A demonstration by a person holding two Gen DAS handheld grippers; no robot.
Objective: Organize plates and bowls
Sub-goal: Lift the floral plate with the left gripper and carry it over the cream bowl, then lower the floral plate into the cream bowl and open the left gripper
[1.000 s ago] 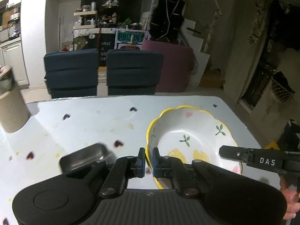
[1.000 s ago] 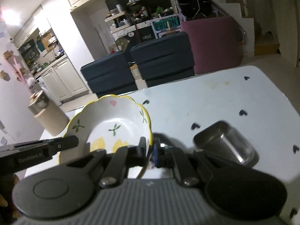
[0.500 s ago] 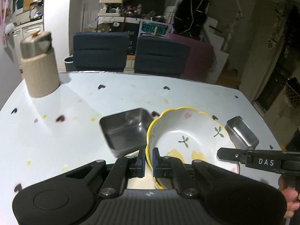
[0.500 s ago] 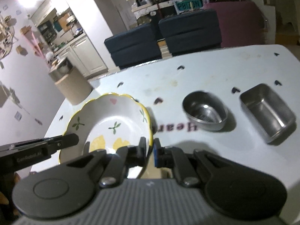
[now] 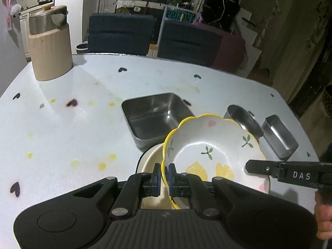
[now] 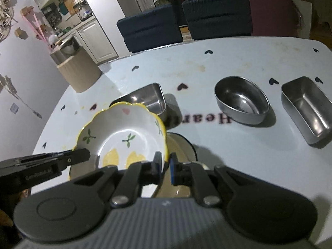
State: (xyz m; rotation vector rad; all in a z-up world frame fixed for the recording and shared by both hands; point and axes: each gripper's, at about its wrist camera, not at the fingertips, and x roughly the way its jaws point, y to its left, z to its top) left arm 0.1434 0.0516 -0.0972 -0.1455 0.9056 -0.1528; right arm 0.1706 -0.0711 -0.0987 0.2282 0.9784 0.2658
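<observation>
Change: I've brought the floral bowl (image 5: 209, 149) down and forward; a cream bowl (image 5: 152, 159) has come into view right under it.
Meaning: nesting looks close, release not yet done.
Left gripper (image 5: 164, 176): fingers clamped on the bowl's near rim.
Right gripper (image 6: 165, 167): fingers clamped on the opposite rim.
Count: two ceramic bowls, three steel containers on the desk (image 5: 83, 124), one canister (image 5: 49, 43).

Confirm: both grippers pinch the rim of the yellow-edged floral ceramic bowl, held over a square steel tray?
Not the tray. The left gripper and right gripper do pinch the yellow-edged floral ceramic bowl by its rim, but it hangs over a cream dark-rimmed dish. The square steel tray sits behind it, per the left wrist view.
</observation>
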